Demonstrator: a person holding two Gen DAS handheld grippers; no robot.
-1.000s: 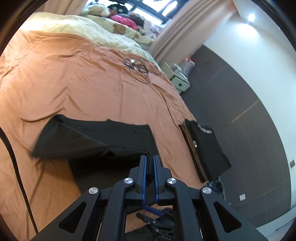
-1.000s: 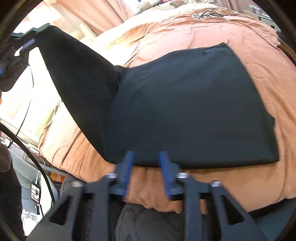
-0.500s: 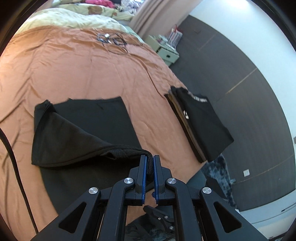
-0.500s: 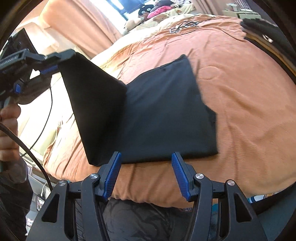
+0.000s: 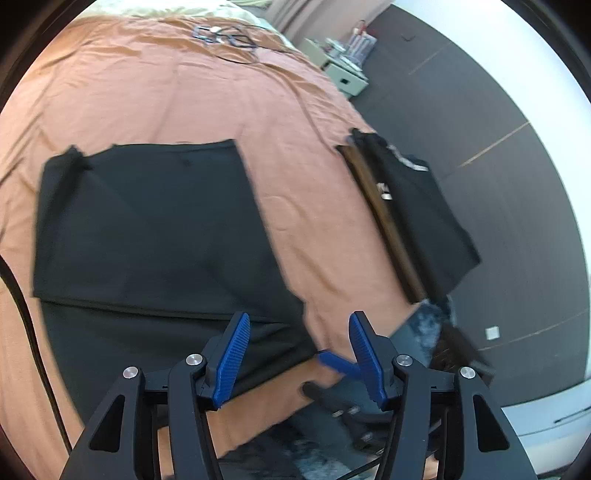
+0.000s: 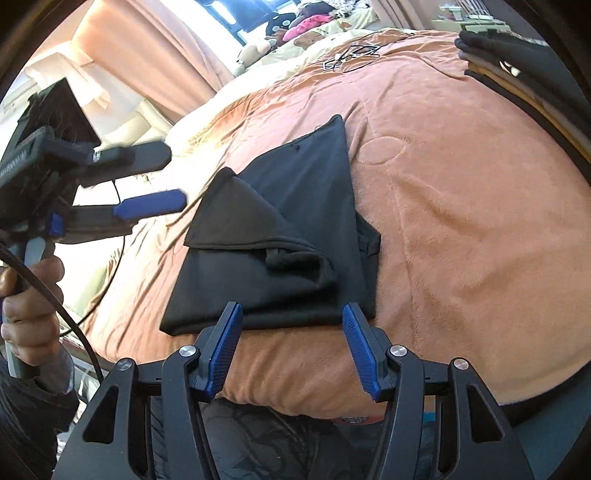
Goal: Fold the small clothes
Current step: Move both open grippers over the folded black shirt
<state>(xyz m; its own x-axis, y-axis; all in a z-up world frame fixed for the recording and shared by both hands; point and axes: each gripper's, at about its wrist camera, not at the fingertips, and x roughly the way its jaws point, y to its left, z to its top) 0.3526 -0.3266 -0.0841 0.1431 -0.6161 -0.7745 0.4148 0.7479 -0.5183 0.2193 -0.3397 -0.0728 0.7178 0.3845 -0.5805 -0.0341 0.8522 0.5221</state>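
The black garment (image 5: 147,229) lay on the orange bedspread (image 5: 207,92), near the bed's front edge. It was of matt, fine-knit cloth, folded into a rough rectangle with one flap turned over the lower layer. In the right wrist view the upper flap formed a triangular peak, and its free end sat bunched in a soft roll near the middle (image 6: 295,258). The lower layer's edges were straight; the corner at the right stuck out slightly past the fold.

The left gripper (image 5: 299,350) had just been opening its jaws. They stood released, with the garment's near edge below them but no cloth pressed between the ribbed blue pads (image 5: 232,354). In the right wrist view the same tool was held in a hand (image 6: 26,306) off the garment's left side, clear of the cloth.

The right gripper (image 6: 291,347) was likewise released, its jaws apart just short of the garment's near edge, grasping nothing.

The bedspread was a short-pile, velvety fabric, creased in long shallow folds. A stack of folded clothes (image 5: 417,206), black on top with brown and tan layers beneath, sat at the bed's right edge, well apart from the garment. A tangle of thin dark cable (image 5: 225,35) lay on the far part of the bed. Beyond it were a pale yellow quilt (image 6: 295,55) and peach curtains (image 6: 155,62).
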